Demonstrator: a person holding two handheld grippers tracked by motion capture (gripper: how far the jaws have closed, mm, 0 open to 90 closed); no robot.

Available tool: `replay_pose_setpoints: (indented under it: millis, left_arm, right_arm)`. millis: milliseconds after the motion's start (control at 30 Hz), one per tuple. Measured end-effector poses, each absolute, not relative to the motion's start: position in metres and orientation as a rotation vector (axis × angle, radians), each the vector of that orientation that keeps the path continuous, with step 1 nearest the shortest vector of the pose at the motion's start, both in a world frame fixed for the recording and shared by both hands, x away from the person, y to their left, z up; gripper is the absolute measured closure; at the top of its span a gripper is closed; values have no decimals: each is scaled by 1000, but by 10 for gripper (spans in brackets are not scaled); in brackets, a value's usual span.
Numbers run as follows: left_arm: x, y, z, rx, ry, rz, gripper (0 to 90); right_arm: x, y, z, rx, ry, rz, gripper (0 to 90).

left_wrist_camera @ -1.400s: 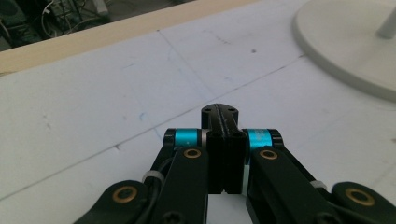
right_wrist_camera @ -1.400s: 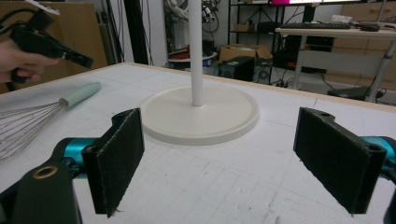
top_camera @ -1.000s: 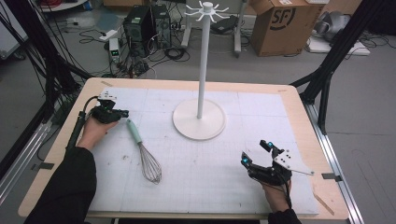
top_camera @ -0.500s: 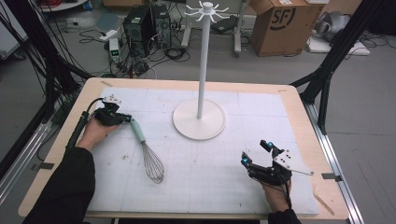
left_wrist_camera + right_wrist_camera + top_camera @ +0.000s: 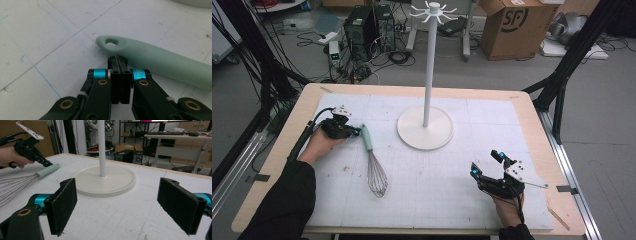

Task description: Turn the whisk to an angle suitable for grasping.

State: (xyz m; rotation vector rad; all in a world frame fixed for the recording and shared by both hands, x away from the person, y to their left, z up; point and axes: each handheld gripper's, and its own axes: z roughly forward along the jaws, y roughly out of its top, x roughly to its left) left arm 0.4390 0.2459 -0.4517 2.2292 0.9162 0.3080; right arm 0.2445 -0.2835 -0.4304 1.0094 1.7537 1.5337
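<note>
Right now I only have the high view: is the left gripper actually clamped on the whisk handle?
Observer: No. The left gripper view shows the left gripper with its jaws shut on nothing. Its tips sit right beside the whisk handle, not around it.
Operator: Which end of the handle is that?
Observer: The end with the hang hole. The handle lies flat on the mat.
Operator: And my other hand?
Observer: The right gripper is wide open with nothing between its jaws, and it faces the stand base.
</note>
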Motion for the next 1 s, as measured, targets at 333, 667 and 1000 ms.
replay_pose_setpoints:
  millis: [333,667,1000]
  left_arm:
    - [432,240,-452,2234,882,275,897]
    - [424,223,-451,2252,829,251,897]
    - [422,212,-453,2241,800,221,897]
  right_arm:
    - [245,-284,-430,1008,1749,1532,152]
    - [245,-284,-430,1010,1749,1529,152]
    - [245,-283,-430,1007,1749,1531,152]
